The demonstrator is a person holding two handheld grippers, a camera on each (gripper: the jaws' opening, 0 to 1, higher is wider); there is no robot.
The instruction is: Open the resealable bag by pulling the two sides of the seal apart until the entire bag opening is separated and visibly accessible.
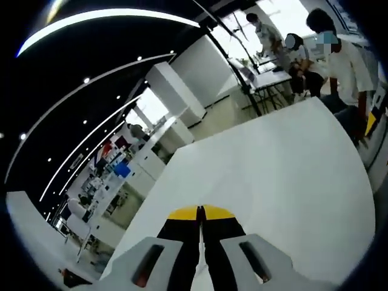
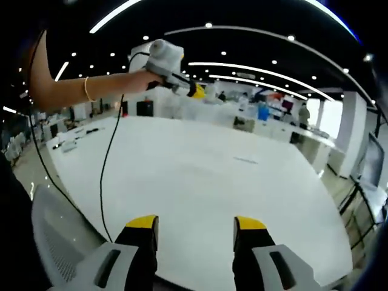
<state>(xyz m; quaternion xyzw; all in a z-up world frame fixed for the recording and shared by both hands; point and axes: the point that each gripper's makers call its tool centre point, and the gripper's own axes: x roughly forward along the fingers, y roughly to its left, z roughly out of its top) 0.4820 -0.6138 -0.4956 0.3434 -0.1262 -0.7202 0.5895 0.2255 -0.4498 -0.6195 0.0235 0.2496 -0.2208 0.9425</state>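
Your left tongs (image 1: 200,213) are closed. Their two yellow tips press together with no gap. They point along a big white table (image 1: 273,176). The table top is flat, smooth and plain. Past its far corner, some people (image 1: 330,57) stand by a small desk.

Your right tongs (image 2: 196,223) are open. There is a wide gap between the two yellow tips, and nothing is in it. The jaws are black with yellow ends, and they sit in grey plastic.

In the right gripper view, a thin, pale, flat thing lies on the table. It is very faint and looks see-through. It may be the bag (image 2: 245,160), but it is too small to be sure. I cannot tell if its seal is open. It lies near the middle of the table, out in front of your right tongs and a bit past the right jaw. It is well apart from both tongs, and nothing touches it.

In that same view, your hand (image 2: 140,80) holds the left tongs up in the air, over the far left side of the table. A thin gold bracelet (image 2: 86,89) is on your wrist. A black cable (image 2: 109,176) hangs down from the left tongs to the near edge of the table. A grey mesh chair back (image 2: 54,242) stands by the near left corner.
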